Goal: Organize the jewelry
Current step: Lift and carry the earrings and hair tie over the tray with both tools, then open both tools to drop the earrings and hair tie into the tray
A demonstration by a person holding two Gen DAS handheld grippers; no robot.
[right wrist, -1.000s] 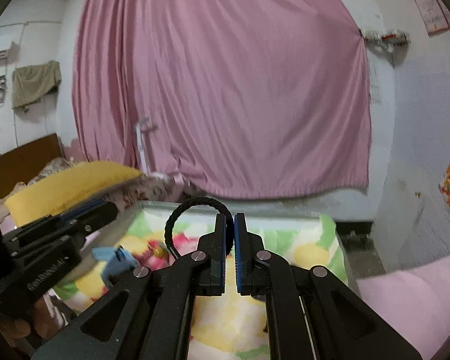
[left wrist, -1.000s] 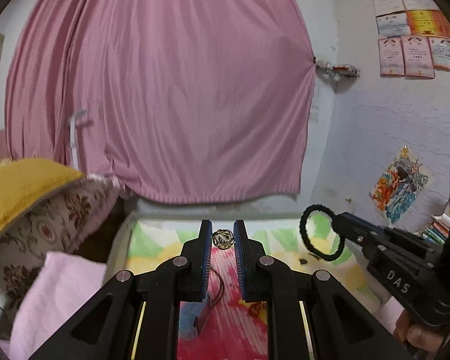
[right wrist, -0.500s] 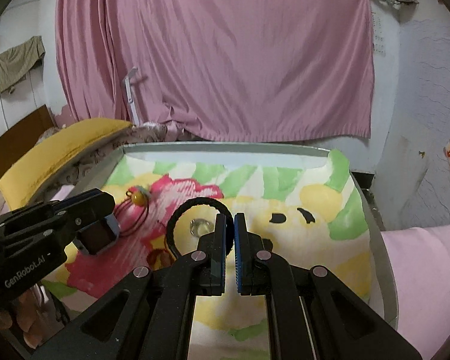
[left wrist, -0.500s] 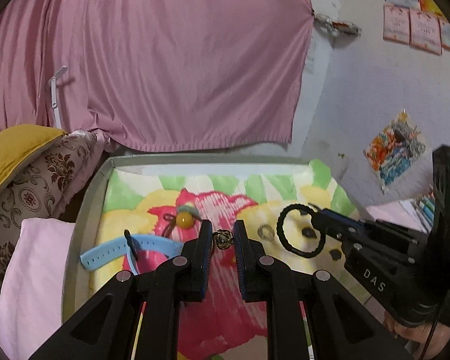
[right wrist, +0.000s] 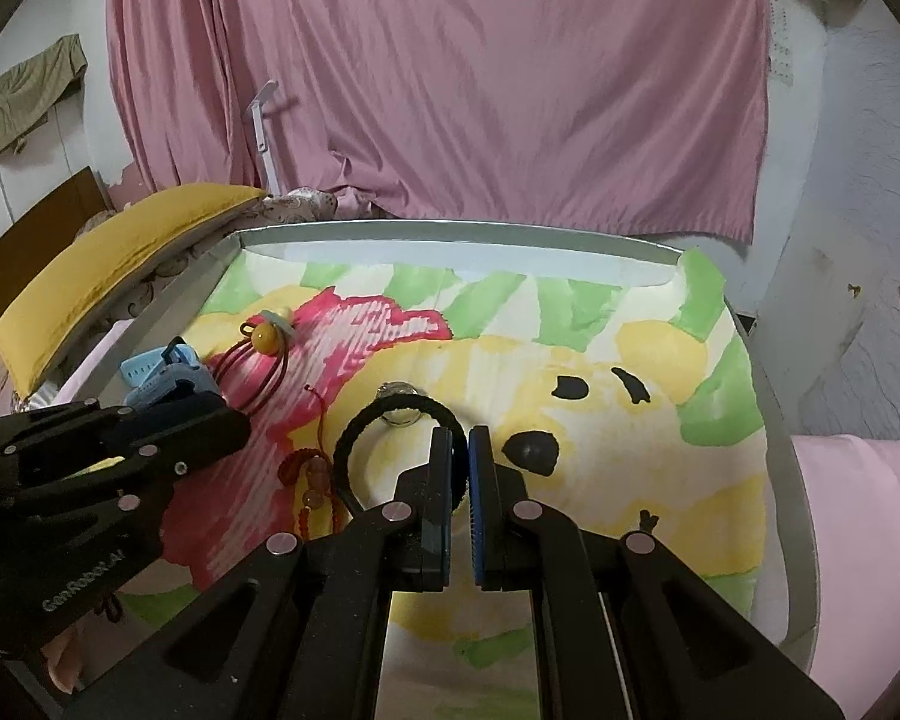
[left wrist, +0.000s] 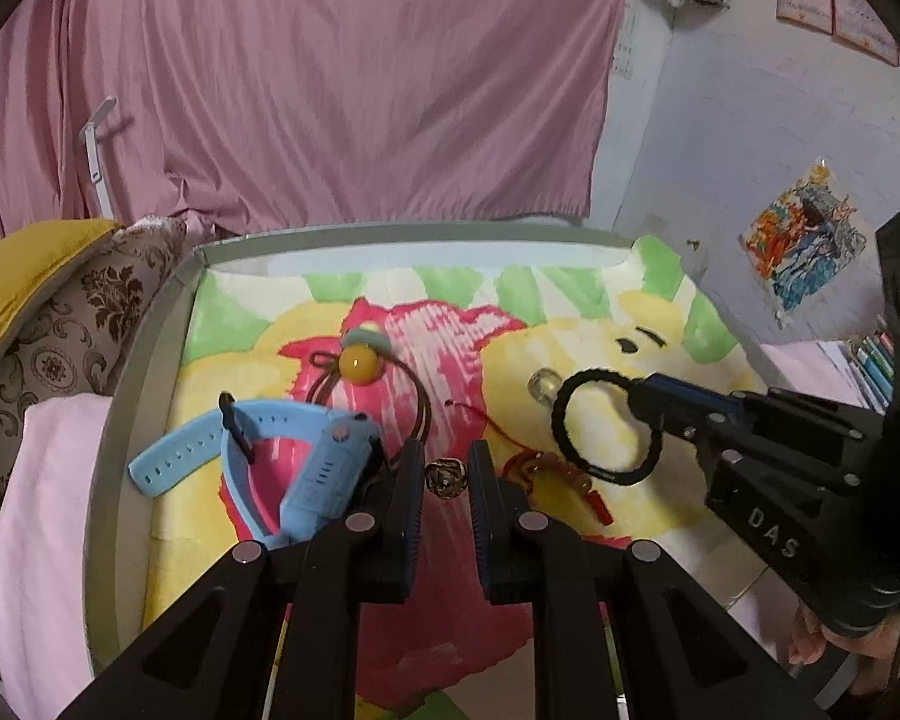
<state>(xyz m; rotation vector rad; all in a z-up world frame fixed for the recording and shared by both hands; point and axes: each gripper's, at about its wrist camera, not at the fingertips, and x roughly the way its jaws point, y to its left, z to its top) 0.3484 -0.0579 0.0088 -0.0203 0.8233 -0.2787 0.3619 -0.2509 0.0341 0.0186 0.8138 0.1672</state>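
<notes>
The left gripper [left wrist: 445,480] pinches a small gold bell [left wrist: 444,478], the right gripper [right wrist: 460,450] clamps a black band [right wrist: 390,405] hanging at its ten o'clock, both poised over the cartoon cloth [right wrist: 660,372], likely for sorting.

watch [left wrist: 306,468] partly behind left tongs [left wrist: 445,480], posters [left wrist: 834,6] cropped

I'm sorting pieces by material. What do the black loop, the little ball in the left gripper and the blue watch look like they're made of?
Black loop: probably braided fabric elastic; matte with a ribbed surface.
Ball: looks like metal, brassy and shiny, with openwork cut-outs; too small to be sure.
Blue watch: the strap appears to be soft silicone or rubber; smooth, matte, bends freely, with punched holes.
</notes>
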